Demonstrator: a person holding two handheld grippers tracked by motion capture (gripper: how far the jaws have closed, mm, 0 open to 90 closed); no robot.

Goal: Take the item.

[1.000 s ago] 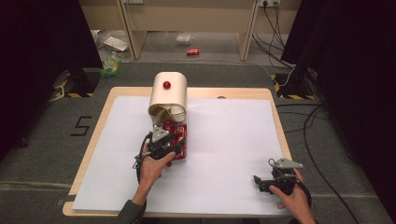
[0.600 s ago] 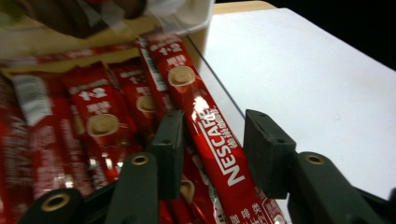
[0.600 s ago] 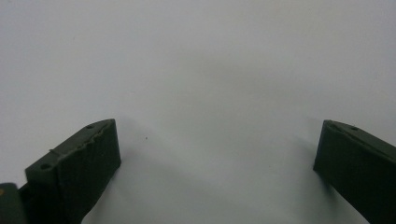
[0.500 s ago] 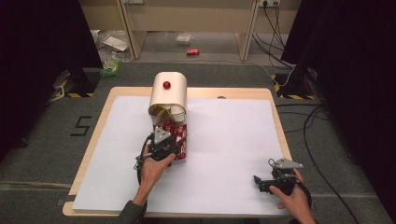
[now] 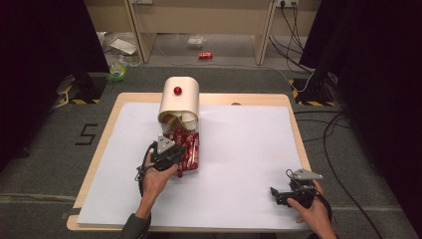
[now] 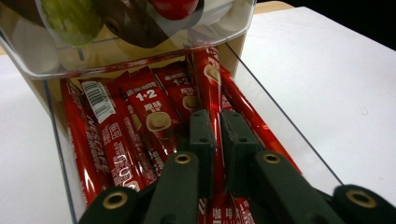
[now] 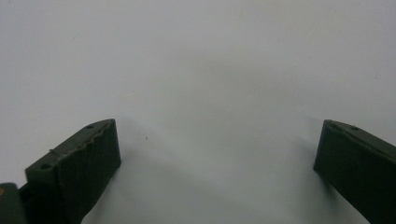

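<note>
The left gripper (image 6: 214,122), its jaws just closed, pinched one red coffee stick (image 6: 211,86) inside the clear tray (image 6: 280,123) under the beige dispenser (image 5: 179,97), ready to draw it out, while the right gripper (image 5: 279,193) rested open, well apart from the dispenser.

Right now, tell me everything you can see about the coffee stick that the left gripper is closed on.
The coffee stick is a long, narrow sachet of glossy red foil with a small cream cup picture near its far end. It lies lengthwise in the clear plastic tray below the dispenser, on top of other red sachets, pointing toward the dispenser's mouth. The left gripper has just closed on it: both black jaws pinch its middle, one on each side. Its near end runs under the gripper.
</note>
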